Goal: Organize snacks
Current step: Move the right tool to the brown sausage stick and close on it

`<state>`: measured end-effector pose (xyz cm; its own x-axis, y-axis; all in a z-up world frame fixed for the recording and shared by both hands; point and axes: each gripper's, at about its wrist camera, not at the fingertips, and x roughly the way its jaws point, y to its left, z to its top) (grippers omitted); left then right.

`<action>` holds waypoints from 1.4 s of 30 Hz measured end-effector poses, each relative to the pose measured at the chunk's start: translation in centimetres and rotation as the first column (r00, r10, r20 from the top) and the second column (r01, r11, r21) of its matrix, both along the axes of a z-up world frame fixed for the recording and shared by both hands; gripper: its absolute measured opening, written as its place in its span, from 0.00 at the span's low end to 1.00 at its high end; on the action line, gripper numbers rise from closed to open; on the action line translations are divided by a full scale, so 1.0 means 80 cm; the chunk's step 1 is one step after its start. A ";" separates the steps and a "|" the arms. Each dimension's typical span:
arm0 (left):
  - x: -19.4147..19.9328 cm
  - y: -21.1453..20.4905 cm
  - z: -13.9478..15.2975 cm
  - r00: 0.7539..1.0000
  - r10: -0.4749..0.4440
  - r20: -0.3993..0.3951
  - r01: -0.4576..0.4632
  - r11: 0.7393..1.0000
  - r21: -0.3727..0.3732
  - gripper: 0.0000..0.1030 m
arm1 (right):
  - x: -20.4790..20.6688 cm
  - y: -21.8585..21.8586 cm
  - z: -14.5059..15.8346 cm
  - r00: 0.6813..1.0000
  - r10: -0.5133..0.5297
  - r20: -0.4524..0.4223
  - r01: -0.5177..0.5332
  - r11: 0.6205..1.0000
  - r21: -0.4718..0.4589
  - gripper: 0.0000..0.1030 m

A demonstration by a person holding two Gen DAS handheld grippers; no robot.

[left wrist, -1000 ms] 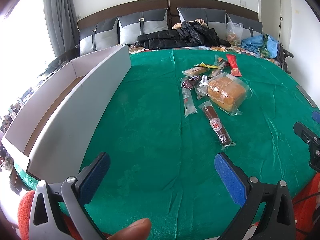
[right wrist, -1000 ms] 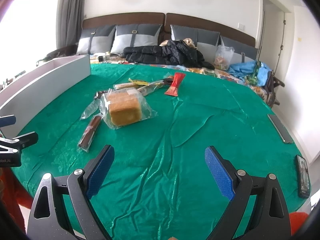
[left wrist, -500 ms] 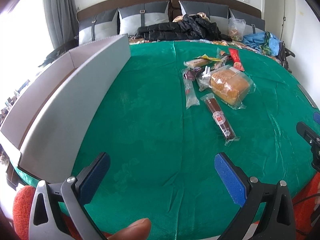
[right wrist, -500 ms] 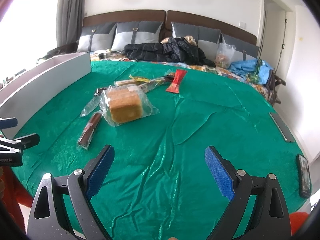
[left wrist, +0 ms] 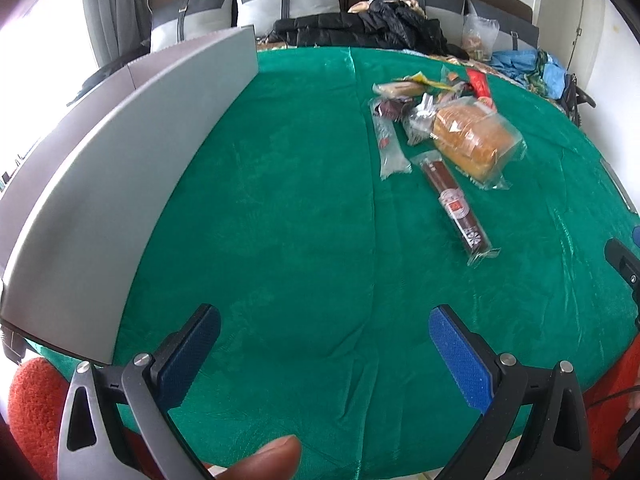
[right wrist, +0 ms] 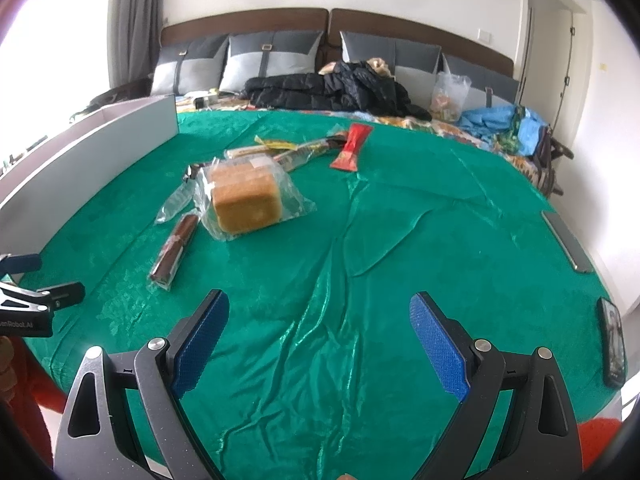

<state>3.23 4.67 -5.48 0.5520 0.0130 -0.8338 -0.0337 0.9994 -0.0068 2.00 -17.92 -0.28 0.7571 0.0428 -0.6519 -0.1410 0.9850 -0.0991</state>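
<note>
Green cloth [left wrist: 280,208] is spread over the table, with a bagged bread loaf [left wrist: 474,140] lying at 1 o'clock beside a wrapped sausage stick [left wrist: 456,204]. Both left tongs [left wrist: 324,344] and right tongs [right wrist: 318,332] are held apart, empty.

I count one bagged bread loaf [right wrist: 245,196], one red packet [right wrist: 351,147], one white box [left wrist: 132,184], two phones [right wrist: 612,342].
</note>
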 end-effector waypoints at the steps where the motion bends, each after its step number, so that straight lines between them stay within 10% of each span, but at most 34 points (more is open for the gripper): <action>1: 0.001 0.001 -0.002 1.000 0.001 -0.005 -0.001 1.000 -0.001 1.00 | 0.001 -0.001 -0.002 1.000 -0.004 -0.011 0.004 1.000 0.003 0.91; 23: 0.014 0.013 -0.032 0.994 0.028 -0.108 -0.030 0.999 -0.014 1.00 | 0.028 -0.024 -0.062 0.955 -0.079 -0.287 0.087 0.996 0.016 0.91; 42: 0.015 0.012 -0.031 0.993 0.031 -0.114 -0.032 0.999 -0.006 1.00 | 0.028 -0.025 -0.062 0.959 -0.087 -0.268 0.103 0.994 0.044 0.93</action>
